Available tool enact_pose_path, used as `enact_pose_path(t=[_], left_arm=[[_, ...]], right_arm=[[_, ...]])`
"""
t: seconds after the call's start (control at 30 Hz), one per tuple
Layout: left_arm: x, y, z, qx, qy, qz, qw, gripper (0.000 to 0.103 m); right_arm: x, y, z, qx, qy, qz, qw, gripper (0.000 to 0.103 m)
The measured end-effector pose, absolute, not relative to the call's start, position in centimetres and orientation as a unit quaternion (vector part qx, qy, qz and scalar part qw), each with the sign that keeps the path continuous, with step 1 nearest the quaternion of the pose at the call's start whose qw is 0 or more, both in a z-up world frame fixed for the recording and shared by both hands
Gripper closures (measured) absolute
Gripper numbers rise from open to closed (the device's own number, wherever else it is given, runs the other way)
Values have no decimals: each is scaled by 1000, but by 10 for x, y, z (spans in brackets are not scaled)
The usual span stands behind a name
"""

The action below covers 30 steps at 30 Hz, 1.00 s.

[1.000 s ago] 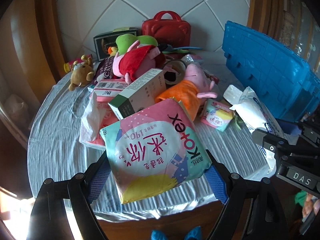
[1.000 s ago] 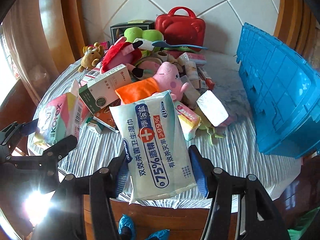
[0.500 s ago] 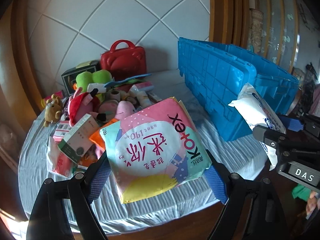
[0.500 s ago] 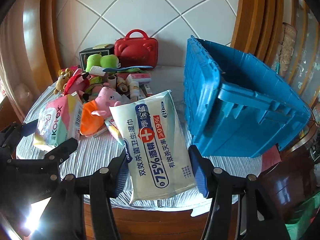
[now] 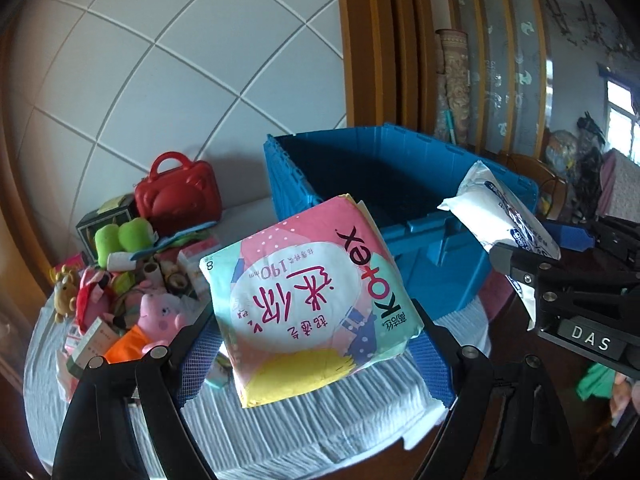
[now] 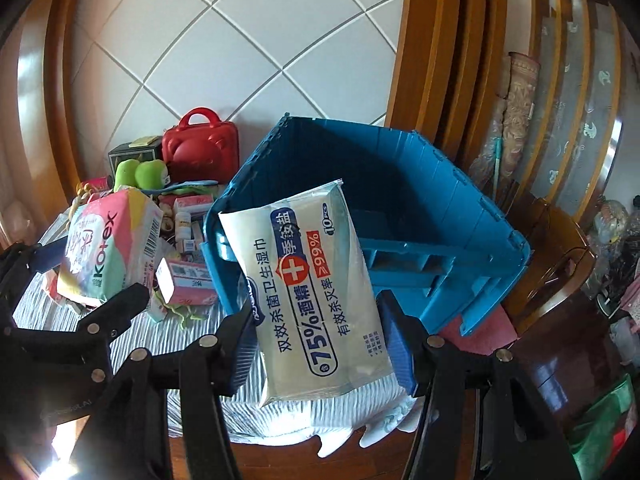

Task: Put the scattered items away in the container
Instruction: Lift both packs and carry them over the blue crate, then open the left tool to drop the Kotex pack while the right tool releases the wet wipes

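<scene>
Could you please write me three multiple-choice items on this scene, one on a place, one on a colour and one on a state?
1. Where is the red handbag?
A. at the wall, behind the toy pile
B. inside the crate
C. on the floor

2. What colour is the crate?
A. green
B. blue
C. white

3. What does the right gripper hold?
A. nothing
B. a plush pig
C. the wet wipes pack

Answers: 1 A, it stands by the tiled wall; 2 B, its walls are blue; 3 C, the pack sits clamped between its fingers.
</scene>
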<state>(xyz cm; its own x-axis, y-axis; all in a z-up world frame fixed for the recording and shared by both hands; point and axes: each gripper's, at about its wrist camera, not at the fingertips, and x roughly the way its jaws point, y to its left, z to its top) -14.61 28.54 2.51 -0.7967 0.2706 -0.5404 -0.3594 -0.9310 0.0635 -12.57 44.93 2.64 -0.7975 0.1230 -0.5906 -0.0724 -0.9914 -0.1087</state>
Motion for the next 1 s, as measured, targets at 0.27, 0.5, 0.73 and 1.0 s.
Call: enact_pose_path(t=[0.27, 0.5, 0.73, 1.0], left_arm=[[-190, 332, 58, -235, 87, 948, 196, 16], [-249, 379, 63, -259, 80, 942, 200, 16], [-316, 433, 51, -307, 65, 935, 166, 16], [-377, 468, 27, -358, 69, 924, 118, 16]], right_arm=[[-159, 495, 47, -288, -27, 953, 89, 47], [-222, 542, 52, -314, -19, 946, 84, 47], [-298, 583, 47, -341, -54, 937, 51, 47], [-362, 609, 16, -377, -54, 925, 14, 48]])
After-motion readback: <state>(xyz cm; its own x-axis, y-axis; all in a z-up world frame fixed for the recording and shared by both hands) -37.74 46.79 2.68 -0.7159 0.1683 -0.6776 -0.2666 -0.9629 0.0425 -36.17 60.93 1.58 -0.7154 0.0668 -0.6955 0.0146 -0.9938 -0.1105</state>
